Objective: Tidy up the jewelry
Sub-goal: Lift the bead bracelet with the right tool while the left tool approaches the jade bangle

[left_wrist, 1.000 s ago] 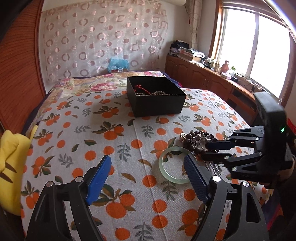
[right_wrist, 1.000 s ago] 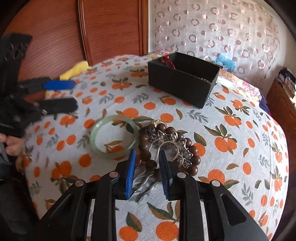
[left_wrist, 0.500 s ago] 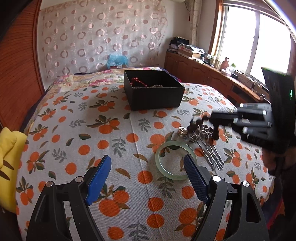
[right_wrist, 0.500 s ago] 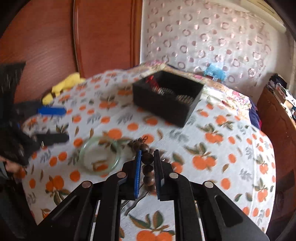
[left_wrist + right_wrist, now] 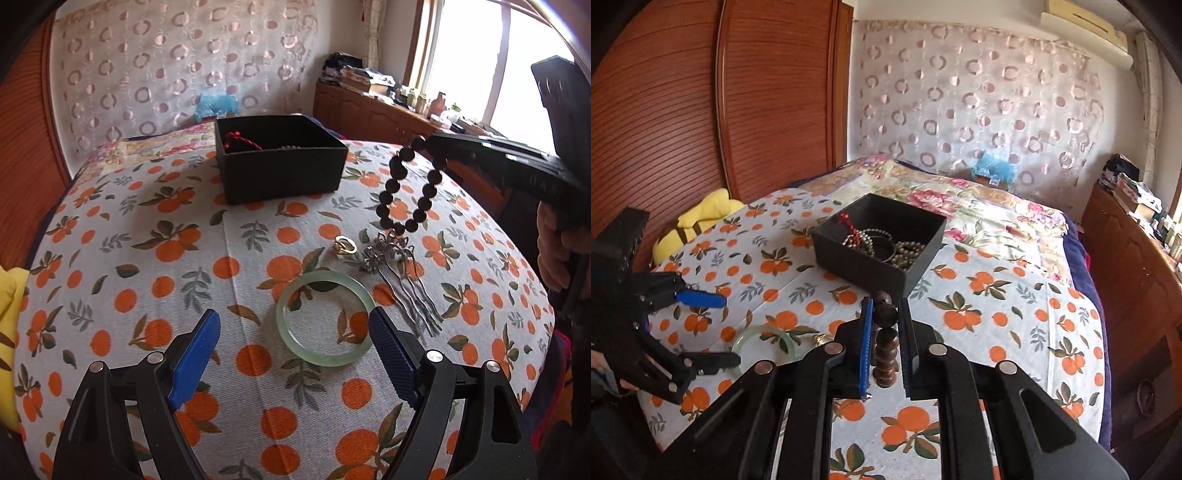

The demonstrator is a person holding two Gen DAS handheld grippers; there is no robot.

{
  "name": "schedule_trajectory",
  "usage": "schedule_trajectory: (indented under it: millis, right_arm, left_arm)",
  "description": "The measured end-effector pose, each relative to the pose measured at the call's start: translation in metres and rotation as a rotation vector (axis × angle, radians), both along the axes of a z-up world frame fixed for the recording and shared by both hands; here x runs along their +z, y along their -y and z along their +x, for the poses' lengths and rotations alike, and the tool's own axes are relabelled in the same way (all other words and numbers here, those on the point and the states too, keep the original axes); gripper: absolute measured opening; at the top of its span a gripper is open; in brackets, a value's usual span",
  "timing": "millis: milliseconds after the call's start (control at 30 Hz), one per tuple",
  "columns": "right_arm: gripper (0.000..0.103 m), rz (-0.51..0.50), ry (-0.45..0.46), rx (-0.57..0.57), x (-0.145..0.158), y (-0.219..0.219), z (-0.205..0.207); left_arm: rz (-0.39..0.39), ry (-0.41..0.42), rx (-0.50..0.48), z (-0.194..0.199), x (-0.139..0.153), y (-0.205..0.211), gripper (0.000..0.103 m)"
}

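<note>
My right gripper (image 5: 885, 319) is shut on a dark wooden bead bracelet (image 5: 408, 188), which hangs in the air above the bed, right of the black jewelry box (image 5: 280, 162). The box (image 5: 877, 243) holds a red cord and bead strands. My left gripper (image 5: 295, 339) is open and empty, low over the cloth just before a pale green jade bangle (image 5: 325, 317). A gold ring (image 5: 344, 245) and a silver hair comb (image 5: 402, 273) lie beside the bangle. The bangle (image 5: 764, 341) also shows in the right wrist view.
The bed is covered by an orange-print cloth (image 5: 147, 258). A yellow plush toy (image 5: 698, 218) lies at the left edge by the wooden headboard (image 5: 683, 110). A wooden cabinet (image 5: 388, 114) with clutter runs under the window on the right.
My right gripper closed on the bead bracelet and lifted it off the cloth, leaving the comb and ring behind. The left gripper stayed open and hardly moved.
</note>
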State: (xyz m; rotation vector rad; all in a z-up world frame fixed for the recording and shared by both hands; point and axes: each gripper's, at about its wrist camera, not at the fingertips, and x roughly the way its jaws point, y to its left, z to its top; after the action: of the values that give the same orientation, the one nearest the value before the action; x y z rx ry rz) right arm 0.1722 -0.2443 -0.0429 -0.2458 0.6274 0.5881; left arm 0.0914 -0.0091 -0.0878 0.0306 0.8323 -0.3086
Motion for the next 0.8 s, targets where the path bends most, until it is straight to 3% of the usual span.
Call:
schedule_trajectory:
  millis: [367,667,700,733,800]
  right_arm:
    - [0.015,0.011,-0.007,-0.015,-0.003,0.009,0.002]
    - [0.015,0.027,-0.022,-0.028,-0.008,0.014,0.004]
    - [0.015,0.027,-0.024,-0.028,-0.009,0.013,0.004]
    - [0.015,0.027,-0.025,-0.028,-0.009,0.013,0.005]
    - [0.015,0.028,-0.025,-0.028,-0.01,0.013,0.005]
  left_arm:
    - [0.068,-0.046,-0.061,0.014,-0.01,0.03,0.085]
    - [0.119,-0.039,-0.051,0.02,-0.018,0.034,0.085]
    - [0.127,-0.034,-0.055,0.019,-0.018,0.034,0.081]
    - [0.131,-0.028,-0.058,0.019,-0.017,0.035,0.071]
    - [0.127,-0.013,-0.059,0.018,-0.015,0.033,0.069]
